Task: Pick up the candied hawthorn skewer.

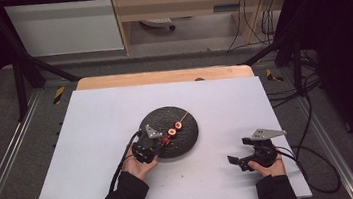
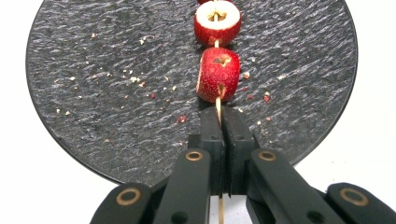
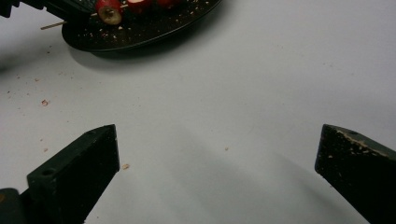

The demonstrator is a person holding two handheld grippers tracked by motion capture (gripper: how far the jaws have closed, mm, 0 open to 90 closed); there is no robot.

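On the dark plate (image 2: pixel 93 93), toward its 7 o'clock edge, the left gripper (image 2: pixel 219 116) is clamped on the skewer (image 2: pixel 218 106). Keep that grip firm and the stick level, I think, so the red fruit pieces (image 2: pixel 218 74) do not slide. Right gripper (image 3: pixel 215 154), at 4 o'clock from the plate, is wide and holds nothing.

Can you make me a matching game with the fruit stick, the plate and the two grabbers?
Things:
1. skewer
2. black plate
3. left gripper
4. right gripper

States:
A. jaws wide open over the white table
B. threaded through red fruit pieces
C. dusted with crumbs
D. jaws shut on the stick

Pairs: 1-B, 2-C, 3-D, 4-A
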